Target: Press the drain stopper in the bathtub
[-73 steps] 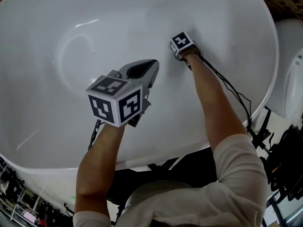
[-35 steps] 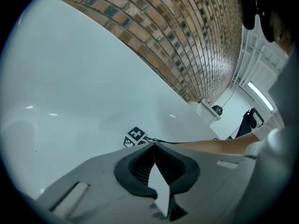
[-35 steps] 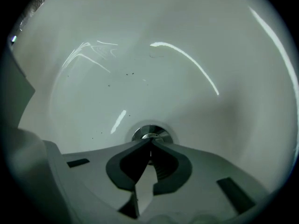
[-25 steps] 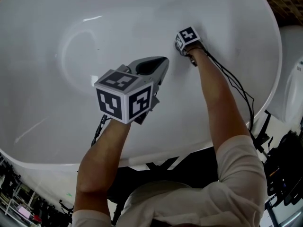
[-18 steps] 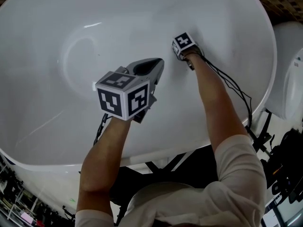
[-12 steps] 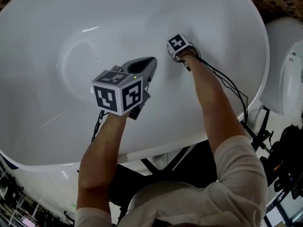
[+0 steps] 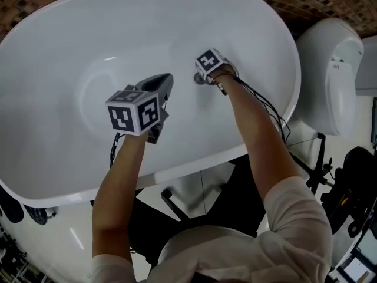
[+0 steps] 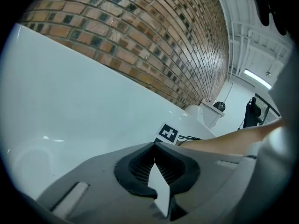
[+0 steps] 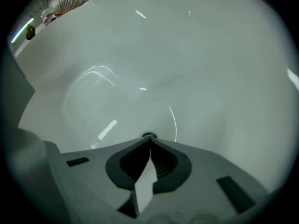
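Drain stopper (image 9: pixel 148 135) beyond right gripper (image 9: pixel 149 140) jaws

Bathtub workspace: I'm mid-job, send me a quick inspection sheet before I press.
Surface: white bathtub, glossy and bare.
Job's things: drain stopper, small and dark-rimmed, on the tub floor.
Clutter: nothing seen.
Grippers: right tongs shut and empty, tips at the stopper, contact unclear; left tongs shut and empty, held over the tub, off the stopper.
Cables: black cables run along the right forearm.
Surroundings: brick wall; white toilet beside the tub.
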Motion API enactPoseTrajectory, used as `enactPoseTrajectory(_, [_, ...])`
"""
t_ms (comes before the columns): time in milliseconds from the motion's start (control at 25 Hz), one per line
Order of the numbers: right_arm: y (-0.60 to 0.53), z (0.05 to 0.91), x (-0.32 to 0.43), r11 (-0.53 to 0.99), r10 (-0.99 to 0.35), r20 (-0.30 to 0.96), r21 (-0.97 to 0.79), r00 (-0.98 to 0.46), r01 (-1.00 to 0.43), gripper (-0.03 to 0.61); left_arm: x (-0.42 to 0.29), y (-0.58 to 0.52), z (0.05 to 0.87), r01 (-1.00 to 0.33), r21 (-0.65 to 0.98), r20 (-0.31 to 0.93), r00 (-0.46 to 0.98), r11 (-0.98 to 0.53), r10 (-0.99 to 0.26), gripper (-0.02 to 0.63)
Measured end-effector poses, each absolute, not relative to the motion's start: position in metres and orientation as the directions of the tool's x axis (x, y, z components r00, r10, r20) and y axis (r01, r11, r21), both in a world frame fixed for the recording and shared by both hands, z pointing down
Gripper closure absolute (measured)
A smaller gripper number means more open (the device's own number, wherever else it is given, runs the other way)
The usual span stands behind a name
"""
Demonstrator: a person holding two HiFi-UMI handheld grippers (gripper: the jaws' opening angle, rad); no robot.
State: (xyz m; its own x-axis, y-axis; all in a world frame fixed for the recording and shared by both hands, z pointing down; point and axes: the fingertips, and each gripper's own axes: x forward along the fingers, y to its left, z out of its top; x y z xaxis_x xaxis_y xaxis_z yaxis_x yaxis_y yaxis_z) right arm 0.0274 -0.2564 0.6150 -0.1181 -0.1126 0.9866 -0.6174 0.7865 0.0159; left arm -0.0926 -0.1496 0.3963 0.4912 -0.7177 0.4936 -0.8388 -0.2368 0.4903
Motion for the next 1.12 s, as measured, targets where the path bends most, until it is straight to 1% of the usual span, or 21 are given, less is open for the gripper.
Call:
enactPoseTrajectory(280, [-0.249, 0.544, 0.022, 0.798, -0.193, 0.966, 0.054, -0.170, -0.601, 0.561, -0.086, -0.136, 0.338, -0.855, 0.449, 0.438, 0.463, -0.259, -0.771, 0.604])
enactPoseTrajectory(600, [-0.232, 0.476, 0.024, 0.775, -0.268, 0.933, 0.062, -0.239, -0.629, 0.561, -0.086, -0.103, 0.292, -0.865, 0.428, 0.391, 0.437, -0.261, -0.810, 0.604])
enactPoseTrajectory(720, [-0.226, 0.449, 0.025, 0.760, -0.313, 0.904, 0.054, -0.292, -0.648, 0.561, -0.088, -0.088, 0.277, -0.874, 0.414, 0.363, 0.414, -0.254, -0.835, 0.604])
enactPoseTrajectory(840, [-0.216, 0.423, 0.036, 0.759, -0.377, 0.875, 0.103, -0.305, -0.643, 0.561, -0.083, -0.071, 0.263, -0.875, 0.411, 0.328, 0.405, -0.257, -0.854, 0.604])
enactPoseTrajectory(960, [-0.202, 0.393, 0.026, 0.781, -0.408, 0.822, 0.089, -0.397, -0.618, 0.561, -0.078, -0.058, 0.250, -0.875, 0.405, 0.295, 0.400, -0.266, -0.868, 0.604])
enactPoseTrajectory(1120, [-0.191, 0.357, 0.035, 0.776, -0.441, 0.787, 0.094, -0.431, -0.623, 0.561, -0.070, -0.045, 0.231, -0.881, 0.381, 0.269, 0.397, -0.281, -0.878, 0.604])
